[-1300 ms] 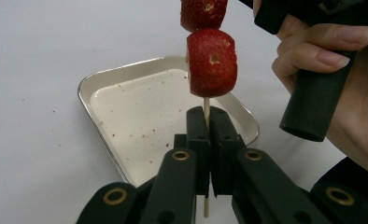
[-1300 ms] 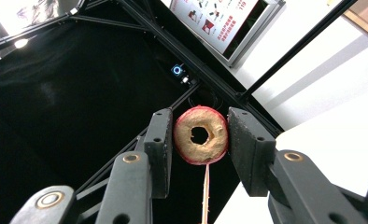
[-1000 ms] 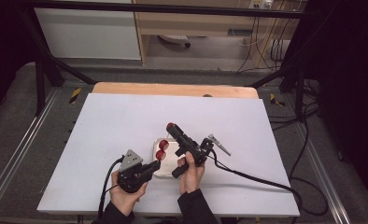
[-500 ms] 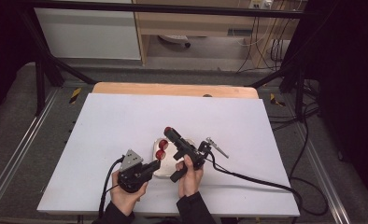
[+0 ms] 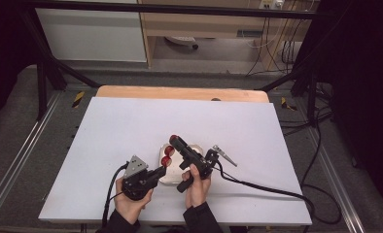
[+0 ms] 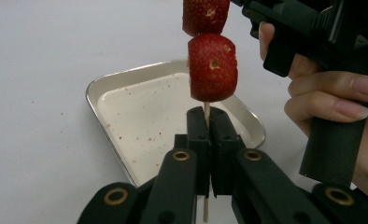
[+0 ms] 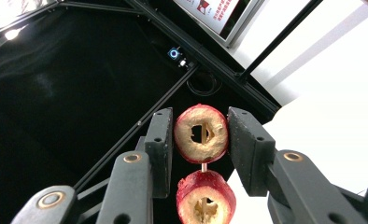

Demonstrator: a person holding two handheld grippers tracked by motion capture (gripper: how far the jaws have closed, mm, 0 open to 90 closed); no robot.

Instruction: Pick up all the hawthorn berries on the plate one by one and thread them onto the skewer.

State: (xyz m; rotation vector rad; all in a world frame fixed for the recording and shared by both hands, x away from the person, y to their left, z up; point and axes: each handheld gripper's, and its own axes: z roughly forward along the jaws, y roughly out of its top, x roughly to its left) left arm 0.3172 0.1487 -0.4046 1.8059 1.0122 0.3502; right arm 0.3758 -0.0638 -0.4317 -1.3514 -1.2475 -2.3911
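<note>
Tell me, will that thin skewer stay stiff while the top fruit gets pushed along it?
Probably not fully: the skewer looks thin and wooden, so it may flex or snap. The left gripper clamps it just below the lower fruit, which should steady it. The top fruit looks soft, likely crushable.

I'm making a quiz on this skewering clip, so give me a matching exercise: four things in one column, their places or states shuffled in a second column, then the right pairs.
Things:
1. left gripper
2. right gripper
3. metal tray
4. lower hawthorn fruit

States:
A. bare of fruit, flecked with red crumbs, on the white table
B. jaws either side of the top fruit
C. threaded on the stick, just above the jaws that pinch it
D. shut on the thin wooden skewer

Pairs: 1-D, 2-B, 3-A, 4-C
</note>
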